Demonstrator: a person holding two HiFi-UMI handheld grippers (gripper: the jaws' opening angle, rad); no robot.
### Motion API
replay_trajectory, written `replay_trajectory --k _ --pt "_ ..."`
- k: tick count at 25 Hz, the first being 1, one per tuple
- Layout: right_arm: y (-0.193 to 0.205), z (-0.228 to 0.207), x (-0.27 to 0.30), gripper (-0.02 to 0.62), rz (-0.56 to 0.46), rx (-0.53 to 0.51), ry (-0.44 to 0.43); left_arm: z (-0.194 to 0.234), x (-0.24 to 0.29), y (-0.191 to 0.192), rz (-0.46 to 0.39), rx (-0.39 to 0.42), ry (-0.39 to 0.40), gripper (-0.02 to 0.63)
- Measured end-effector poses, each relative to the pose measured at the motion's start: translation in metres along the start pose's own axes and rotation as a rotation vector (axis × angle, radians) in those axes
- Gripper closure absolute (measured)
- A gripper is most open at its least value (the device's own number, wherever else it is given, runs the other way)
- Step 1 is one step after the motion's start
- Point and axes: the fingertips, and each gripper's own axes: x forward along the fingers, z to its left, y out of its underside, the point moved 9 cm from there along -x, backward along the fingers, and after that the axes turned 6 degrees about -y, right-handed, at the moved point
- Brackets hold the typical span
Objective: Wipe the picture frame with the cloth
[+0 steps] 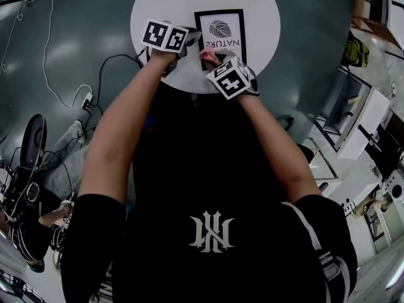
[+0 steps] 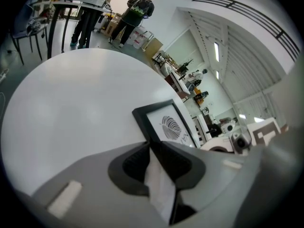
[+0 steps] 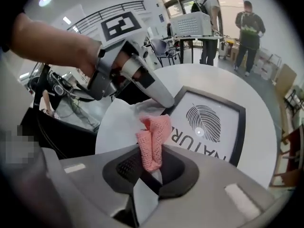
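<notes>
Pink knitted cloth (image 3: 153, 144) stood pinched between the clenched jaws of the right gripper (image 3: 153, 165), its loose end poking up just beside the near edge of the black picture frame (image 3: 209, 122). That frame (a leaf print above the word NATURE) lay flat on a round white bench (image 1: 259, 17). The left gripper (image 2: 151, 148) had its jaws closed together, tips touching the frame's near left corner, close to the cloth
</notes>
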Motion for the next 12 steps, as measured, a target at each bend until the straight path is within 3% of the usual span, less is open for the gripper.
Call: replay_trajectory --k 4,12 --pt "0.001 0.004 0.0 0.528 0.04 -0.078 0.056 0.001 -0.001 0.001 -0.002 -0.006 -0.001 0.529" --pt "0.015 -0.013 -0.016 0.527 0.072 -0.038 0.152 0.0 -0.001 0.0 -0.008 -0.009 0.004 0.529"
